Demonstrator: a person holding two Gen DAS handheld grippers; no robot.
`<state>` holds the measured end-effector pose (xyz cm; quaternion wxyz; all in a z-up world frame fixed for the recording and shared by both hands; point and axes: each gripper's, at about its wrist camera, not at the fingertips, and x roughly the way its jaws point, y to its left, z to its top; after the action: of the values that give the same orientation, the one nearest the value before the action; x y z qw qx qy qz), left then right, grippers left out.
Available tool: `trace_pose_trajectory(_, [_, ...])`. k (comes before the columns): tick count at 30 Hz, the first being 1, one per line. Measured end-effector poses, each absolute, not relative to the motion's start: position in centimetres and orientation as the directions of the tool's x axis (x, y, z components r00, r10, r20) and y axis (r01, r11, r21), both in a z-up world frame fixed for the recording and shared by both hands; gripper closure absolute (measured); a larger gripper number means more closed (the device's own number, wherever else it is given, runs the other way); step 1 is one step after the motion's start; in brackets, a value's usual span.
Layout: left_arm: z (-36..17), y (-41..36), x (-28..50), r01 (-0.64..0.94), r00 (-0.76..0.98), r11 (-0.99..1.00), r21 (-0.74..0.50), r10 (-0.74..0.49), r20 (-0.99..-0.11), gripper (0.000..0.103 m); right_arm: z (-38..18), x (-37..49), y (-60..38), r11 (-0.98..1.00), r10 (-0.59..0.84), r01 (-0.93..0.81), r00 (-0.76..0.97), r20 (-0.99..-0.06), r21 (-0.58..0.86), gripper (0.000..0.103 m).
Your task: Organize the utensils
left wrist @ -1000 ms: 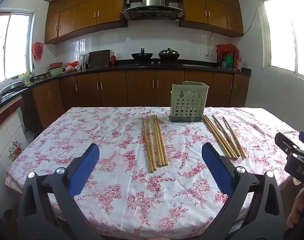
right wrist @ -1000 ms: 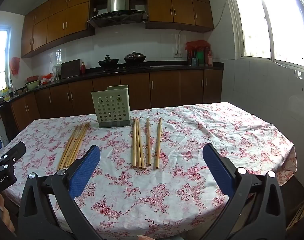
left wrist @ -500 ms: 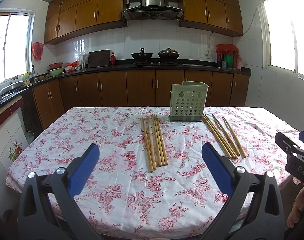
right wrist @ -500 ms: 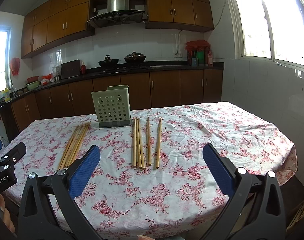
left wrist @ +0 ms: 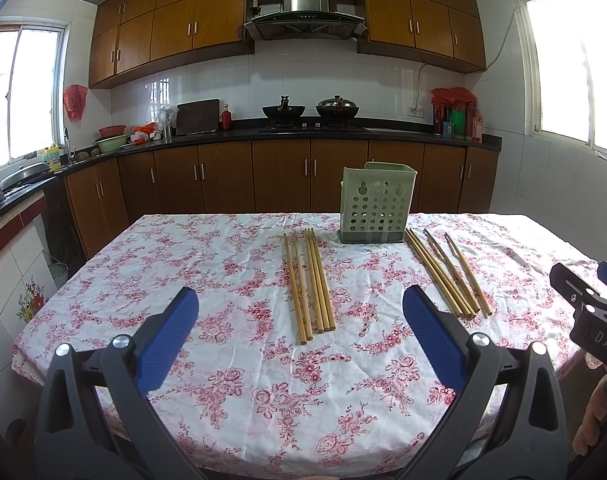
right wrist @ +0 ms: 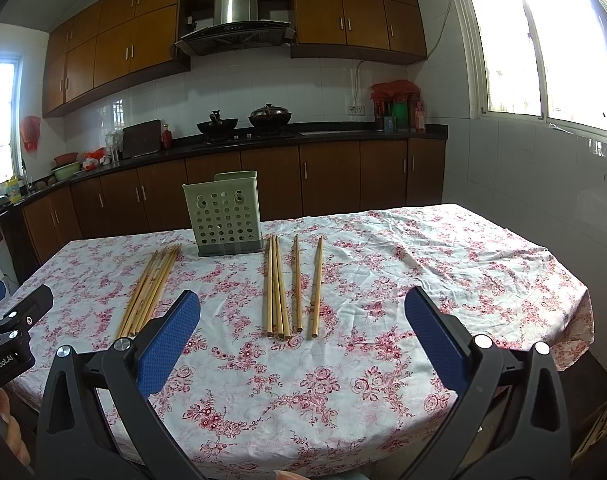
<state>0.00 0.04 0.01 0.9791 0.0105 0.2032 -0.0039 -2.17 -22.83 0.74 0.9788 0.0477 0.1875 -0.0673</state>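
Both grippers hang above the near edge of the table (left wrist: 103,280), floral tablecloth on it. Left gripper (left wrist: 299,328): jaws spread wide, nothing between the blue pads (left wrist: 165,340). Right gripper (right wrist: 301,326): same, wide apart and empty.

Green perforated utensil holder (left wrist: 377,204) stands upright at the far side of the table, centre-right of the left view, centre-left of the right view. Left bundle of chopsticks (left wrist: 309,282) lies flat just left of the holder, sticks touching. Right group of chopsticks (left wrist: 447,274) lies just right of it.

View differences: the right wrist view shows the right group (right wrist: 291,286) as three tight sticks plus two lying apart; in the left view they look fanned. The left view catches the right gripper's body and fingertips of a hand (left wrist: 591,420) at lower right. The right view shows the left bundle (right wrist: 149,290) partly hidden behind its own pad.
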Motion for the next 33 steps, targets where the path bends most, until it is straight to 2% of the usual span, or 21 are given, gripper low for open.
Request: trace_pose_trajectory(33, [0.0,0.03,0.01,0.012,0.917,1.0,0.021,-0.003,-0.399,0.004,0.53,-1.92,-22.56,0.987,-0.111,0.146,0.921,-0.374,0.068,0.002])
